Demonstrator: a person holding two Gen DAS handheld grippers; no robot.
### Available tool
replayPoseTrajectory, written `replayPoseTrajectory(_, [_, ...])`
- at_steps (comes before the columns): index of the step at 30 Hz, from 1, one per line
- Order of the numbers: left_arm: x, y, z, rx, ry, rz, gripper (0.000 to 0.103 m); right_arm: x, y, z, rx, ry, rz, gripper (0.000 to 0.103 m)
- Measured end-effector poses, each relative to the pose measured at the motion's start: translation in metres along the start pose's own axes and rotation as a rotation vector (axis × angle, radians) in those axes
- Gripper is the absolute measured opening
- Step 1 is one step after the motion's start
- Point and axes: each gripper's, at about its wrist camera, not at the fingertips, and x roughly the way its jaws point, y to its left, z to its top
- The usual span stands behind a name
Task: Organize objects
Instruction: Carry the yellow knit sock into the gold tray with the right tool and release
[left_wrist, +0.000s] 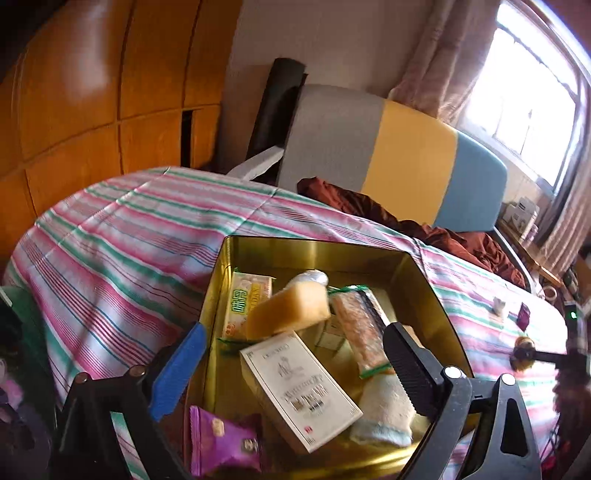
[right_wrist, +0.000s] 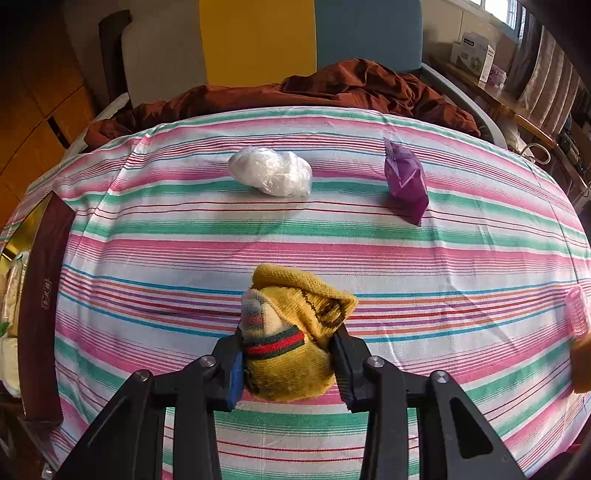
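Yellow sock bunched, partly hidden between right tongs.

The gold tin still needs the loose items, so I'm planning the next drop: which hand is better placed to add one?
Right: its fingers already clamp the yellow sock. The left gripper is open and empty above the gold tin.
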Motion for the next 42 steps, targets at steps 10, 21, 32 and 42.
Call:
replayPoseTrajectory(10, [-0.014, -0.015, -0.016, 0.058, 0.029, 0.009, 0.1, -0.025, 0.058, -0.007, -0.063, -0.034, 0.151, 0.039])
replayPoseTrajectory(21, [-0.026, -0.003, -0.021, 0.052, 0.019, 0.04, 0.102, -0.062, 0.196, 0.001, -0.258, -0.107, 0.332, 0.039])
replayPoseTrajectory(32, [-0.029, 0.012, -0.029, 0.026, 0.033, 0.037, 0.102, -0.029, 0.276, 0.017, -0.338, -0.078, 0.293, 0.042])
replayPoseTrajectory(42, [-0.024, 0.016, -0.033, 0.007, 0.057, 0.034, 0.102, -0.01, 0.293, 0.024, -0.341, -0.065, 0.256, 0.07])
